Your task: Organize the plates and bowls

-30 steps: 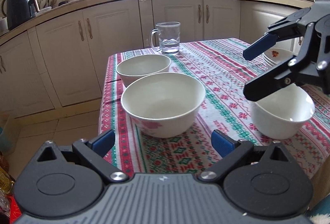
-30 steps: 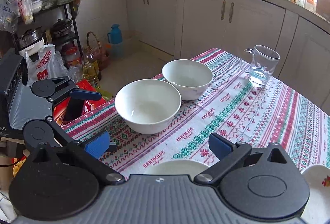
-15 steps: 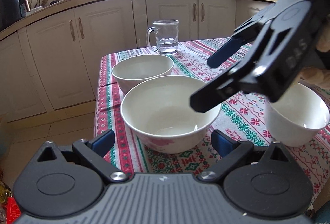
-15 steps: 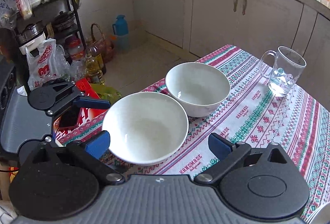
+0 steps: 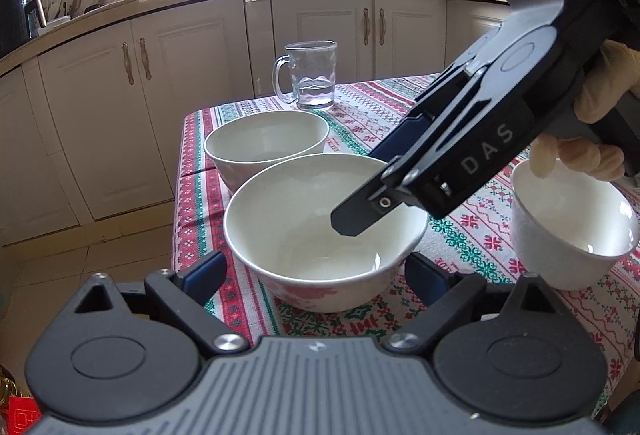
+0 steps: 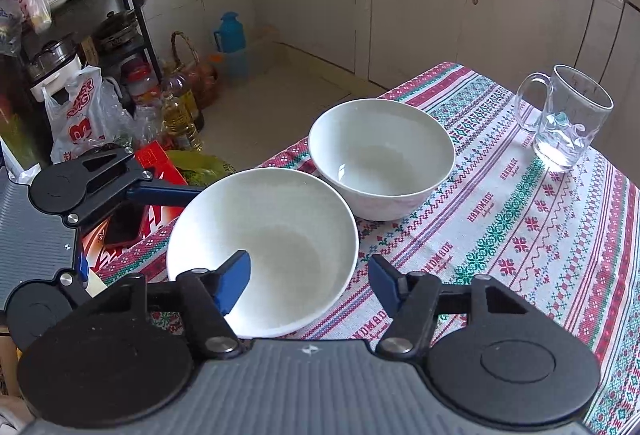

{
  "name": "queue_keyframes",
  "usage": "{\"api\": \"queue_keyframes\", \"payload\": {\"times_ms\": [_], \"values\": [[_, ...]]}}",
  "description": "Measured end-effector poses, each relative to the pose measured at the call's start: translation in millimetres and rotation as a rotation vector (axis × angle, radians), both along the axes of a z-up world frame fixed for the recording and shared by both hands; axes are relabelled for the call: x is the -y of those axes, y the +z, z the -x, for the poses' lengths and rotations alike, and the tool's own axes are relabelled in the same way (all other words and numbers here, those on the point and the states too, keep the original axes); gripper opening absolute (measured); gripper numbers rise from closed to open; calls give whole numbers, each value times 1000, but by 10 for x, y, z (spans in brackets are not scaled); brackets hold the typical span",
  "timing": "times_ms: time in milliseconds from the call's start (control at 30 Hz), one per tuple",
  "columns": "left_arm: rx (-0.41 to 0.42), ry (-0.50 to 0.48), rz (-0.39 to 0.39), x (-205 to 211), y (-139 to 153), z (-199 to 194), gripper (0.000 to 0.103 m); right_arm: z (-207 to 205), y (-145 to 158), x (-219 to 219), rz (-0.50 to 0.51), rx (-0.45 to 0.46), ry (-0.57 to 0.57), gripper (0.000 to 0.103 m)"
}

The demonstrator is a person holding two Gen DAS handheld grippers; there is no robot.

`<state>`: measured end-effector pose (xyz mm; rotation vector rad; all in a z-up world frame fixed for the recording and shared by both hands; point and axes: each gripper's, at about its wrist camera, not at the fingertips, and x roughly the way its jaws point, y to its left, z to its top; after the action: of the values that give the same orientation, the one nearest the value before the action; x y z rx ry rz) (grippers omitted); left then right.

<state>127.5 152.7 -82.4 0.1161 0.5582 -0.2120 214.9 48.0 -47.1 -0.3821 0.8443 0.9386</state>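
The near white bowl looks like glazed ceramic: stiff, smooth, likely slippery and quick to chip, so its rim wall is the place to pinch, one pad inside and one outside. It is plain white within, with a faint pink flower print low on its outer side in the left wrist view. It sits at the tablecloth's corner, touching or just beside a second white bowl, with the glass mug well beyond and a smaller bowl off to its other side. The right gripper is closing astride the near rim, inner pad inside the bowl, outer pad still clear of the wall. The left gripper is also closing, its pads flanking the bowl without contact
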Motion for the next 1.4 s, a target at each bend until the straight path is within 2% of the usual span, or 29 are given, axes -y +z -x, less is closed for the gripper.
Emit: {"api": "queue_keyframes", "payload": {"times_ms": [133,567,867,1400], "values": [[1,-6,-5,11,13,-7,95,-11,-2,-25,-12,-11,11,62],[-9,-24,21,-9,52,-46,94,-29,0,-12,-20,-27,19,63],[-35,-40,77,-75,48,-96,94,-150,11,33,-64,-112,6,63],[-33,-45,79,-58,96,-81,94,-83,21,5,-58,-93,1,63]]}}
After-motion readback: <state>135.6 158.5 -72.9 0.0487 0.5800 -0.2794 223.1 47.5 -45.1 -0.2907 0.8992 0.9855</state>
